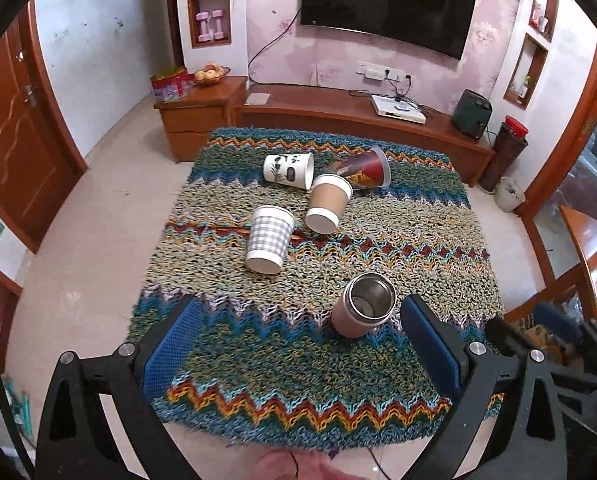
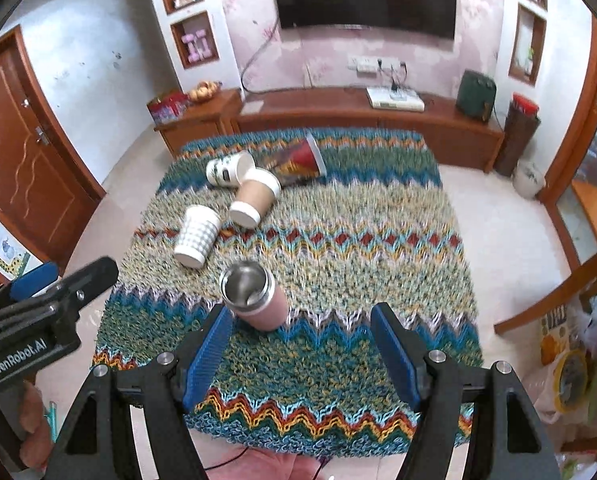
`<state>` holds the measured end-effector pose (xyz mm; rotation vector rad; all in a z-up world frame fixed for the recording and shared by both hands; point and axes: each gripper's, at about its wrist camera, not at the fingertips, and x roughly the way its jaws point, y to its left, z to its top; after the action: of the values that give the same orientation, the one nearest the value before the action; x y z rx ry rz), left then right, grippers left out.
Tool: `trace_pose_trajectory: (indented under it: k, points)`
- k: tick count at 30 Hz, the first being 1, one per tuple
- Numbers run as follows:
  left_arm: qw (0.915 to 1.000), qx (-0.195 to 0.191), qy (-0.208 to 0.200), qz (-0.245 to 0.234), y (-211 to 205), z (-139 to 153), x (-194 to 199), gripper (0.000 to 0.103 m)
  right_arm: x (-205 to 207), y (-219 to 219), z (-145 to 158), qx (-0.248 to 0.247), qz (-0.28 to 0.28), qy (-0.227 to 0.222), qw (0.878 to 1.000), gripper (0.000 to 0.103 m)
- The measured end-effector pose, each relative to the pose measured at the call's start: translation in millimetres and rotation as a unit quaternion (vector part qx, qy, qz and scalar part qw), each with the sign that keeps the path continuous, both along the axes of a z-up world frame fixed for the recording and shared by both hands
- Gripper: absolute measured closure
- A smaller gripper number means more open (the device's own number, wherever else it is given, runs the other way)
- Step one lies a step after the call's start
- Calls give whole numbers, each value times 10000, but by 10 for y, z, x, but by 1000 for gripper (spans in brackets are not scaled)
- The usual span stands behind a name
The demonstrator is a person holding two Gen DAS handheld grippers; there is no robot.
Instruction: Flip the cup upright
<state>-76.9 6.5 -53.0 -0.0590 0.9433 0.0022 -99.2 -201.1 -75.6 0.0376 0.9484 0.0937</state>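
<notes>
Your left gripper [image 1: 298, 344] and right gripper [image 2: 302, 344] gape empty; four paper cups [image 1: 269, 239] lie toppled beyond the upright pink steel cup [image 1: 363, 311].

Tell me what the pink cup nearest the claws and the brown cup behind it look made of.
The pink tumbler looks like stainless steel inside, judging by its shiny, reflective grey interior, with a matte pink coating or sleeve outside. The brown cup looks like kraft paper, dull tan, with white rims at both ends; possibly a paper sleeve.

Paper cups: three — panda [image 1: 288, 171], brown [image 1: 327, 202], checked [image 1: 269, 239]. Steel-lined mug [image 1: 363, 311]: one. Red tumbler [image 1: 362, 168]: one.
</notes>
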Motion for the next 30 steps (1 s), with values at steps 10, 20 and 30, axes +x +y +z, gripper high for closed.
trace_pose_trajectory:
  k: [10,20,30]
  points:
    - [9999,-75,25,114,-36,311,-123,3,-21,43,389,85,1,-238,9997,30]
    - [9998,80,-9,183,26,497,13,3,36,114,605,-128,-118,-407,9990,30]
    - [9998,192,83,56,105,564,198,4,163,252,728,-370,-288,-394,9981,28]
